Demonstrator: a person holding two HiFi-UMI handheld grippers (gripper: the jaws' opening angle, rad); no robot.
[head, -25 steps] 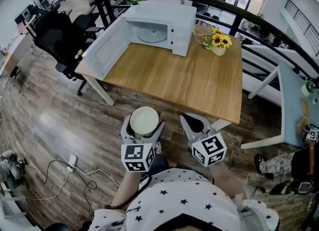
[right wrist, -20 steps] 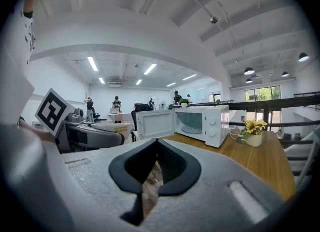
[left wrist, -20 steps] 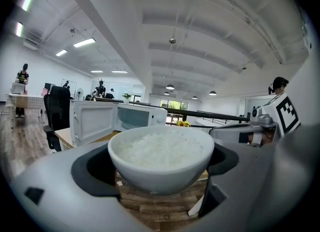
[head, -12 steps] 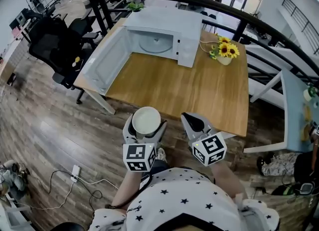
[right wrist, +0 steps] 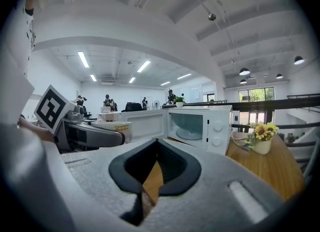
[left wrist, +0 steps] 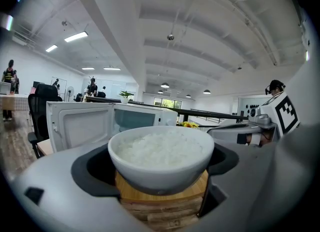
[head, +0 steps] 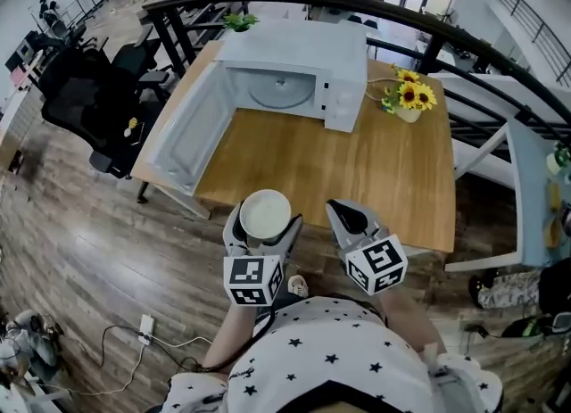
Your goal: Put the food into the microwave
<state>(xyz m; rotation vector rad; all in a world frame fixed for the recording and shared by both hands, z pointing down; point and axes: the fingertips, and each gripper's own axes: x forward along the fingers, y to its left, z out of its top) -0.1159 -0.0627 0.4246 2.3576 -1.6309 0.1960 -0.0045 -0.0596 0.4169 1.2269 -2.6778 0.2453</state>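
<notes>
Left gripper [head: 264, 224] jaws clamp the rice bowl [left wrist: 160, 163]; right gripper [head: 351, 220] jaws look closed, empty. Microwave [head: 299, 68] stands open on the table [head: 357, 170].

Table: bare wooden table [head: 357, 170] ahead of me, free to cross
Microwave: microwave [head: 294, 45] cavity open toward me
Door: door [head: 189, 126] swung wide, walling my left side
Flowers: sunflower pot [head: 409, 99] just right of the microwave
</notes>
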